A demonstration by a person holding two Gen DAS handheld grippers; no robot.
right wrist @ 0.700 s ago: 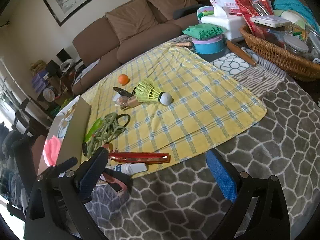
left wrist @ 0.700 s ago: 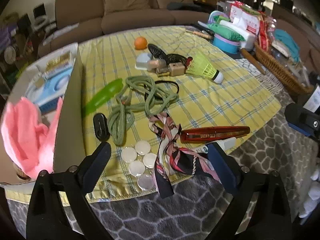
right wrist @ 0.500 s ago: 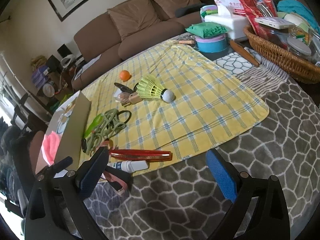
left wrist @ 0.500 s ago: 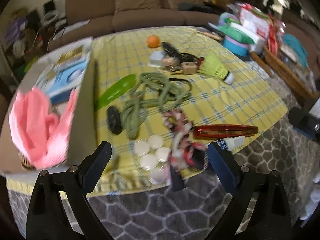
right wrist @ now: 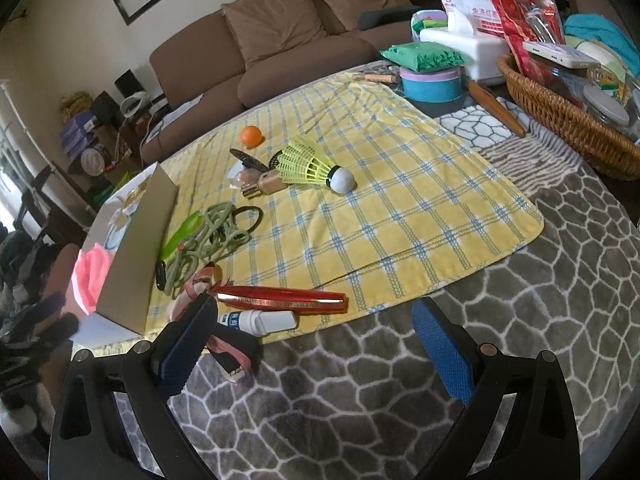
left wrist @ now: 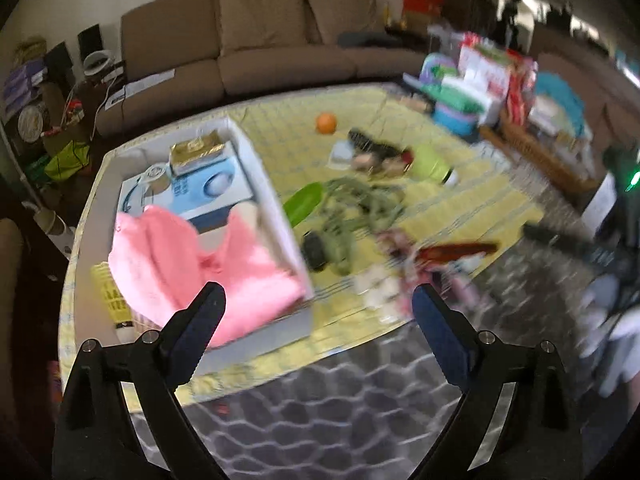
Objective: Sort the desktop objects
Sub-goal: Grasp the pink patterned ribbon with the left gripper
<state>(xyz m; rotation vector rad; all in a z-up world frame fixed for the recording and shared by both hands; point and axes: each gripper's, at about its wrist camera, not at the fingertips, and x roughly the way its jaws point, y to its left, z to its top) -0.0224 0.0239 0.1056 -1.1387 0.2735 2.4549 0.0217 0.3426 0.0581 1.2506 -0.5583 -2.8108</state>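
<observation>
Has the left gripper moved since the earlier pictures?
Yes. The left gripper swung left: the white box now sits centred in its view, not at the edge.

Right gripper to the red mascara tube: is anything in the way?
Partly. The white bottle lies just in front of the red mascara tube, on the side nearer the open right gripper, and the patterned ribbon sits below its left finger. From above, nothing visible covers the tube.
</observation>
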